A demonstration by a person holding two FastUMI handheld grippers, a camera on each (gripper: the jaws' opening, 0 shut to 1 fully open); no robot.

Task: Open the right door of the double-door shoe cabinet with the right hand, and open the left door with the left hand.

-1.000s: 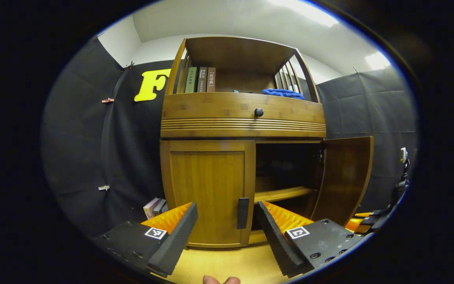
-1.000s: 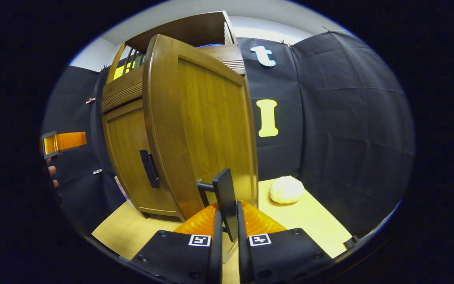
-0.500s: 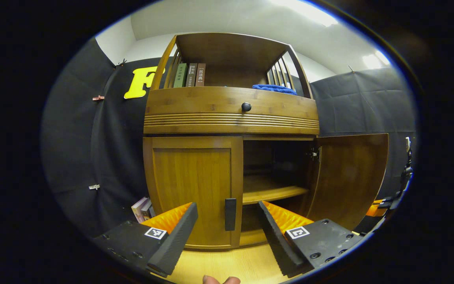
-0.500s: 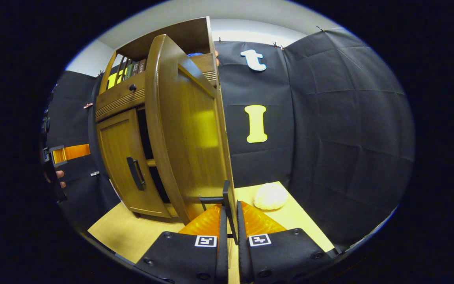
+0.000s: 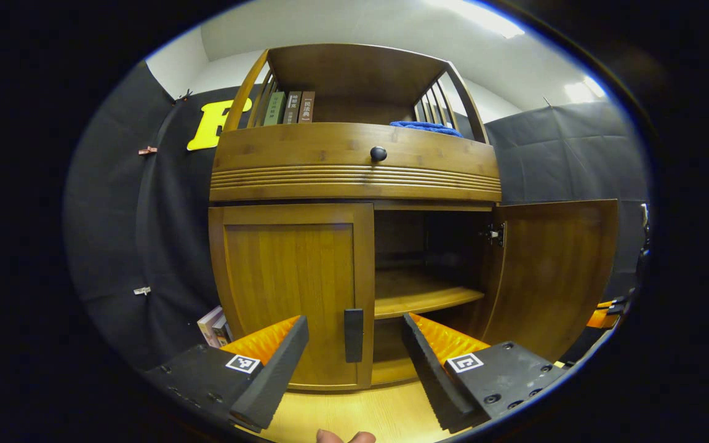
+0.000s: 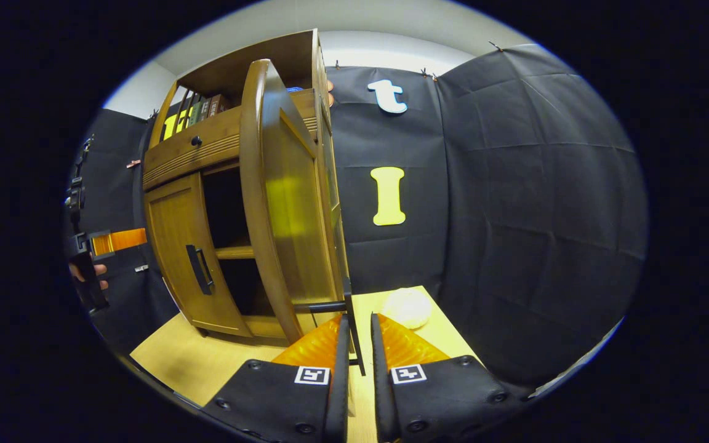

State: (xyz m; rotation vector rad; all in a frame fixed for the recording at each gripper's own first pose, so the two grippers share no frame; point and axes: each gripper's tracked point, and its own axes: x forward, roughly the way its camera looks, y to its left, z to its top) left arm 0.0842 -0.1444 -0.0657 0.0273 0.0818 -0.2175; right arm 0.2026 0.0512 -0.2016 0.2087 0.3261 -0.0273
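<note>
The wooden shoe cabinet (image 5: 354, 178) stands straight ahead in the left gripper view. Its left door (image 5: 293, 283) is closed, with a dark upright handle (image 5: 353, 335) at its inner edge. My left gripper (image 5: 354, 329) is open, and that handle shows between its fingers, a little farther off. The right door (image 5: 551, 271) is swung wide open. In the right gripper view this right door (image 6: 287, 209) is seen nearly edge-on, and my right gripper (image 6: 357, 332) is shut on its dark handle (image 6: 348, 311). The left gripper (image 6: 111, 241) shows at the far left, in front of the left door (image 6: 176, 258).
Inside, a wooden shelf (image 5: 422, 295) is exposed. A drawer with a round knob (image 5: 378, 153) sits above the doors; books (image 5: 290, 107) and a blue cloth (image 5: 425, 126) lie on top. Books (image 5: 213, 323) lean left of the cabinet. A white round object (image 6: 407, 307) rests behind the open door.
The right door has swung farther open with my right gripper on its handle. My left gripper has come closer to the cabinet, and the left door's handle now sits between its fingers in view.
</note>
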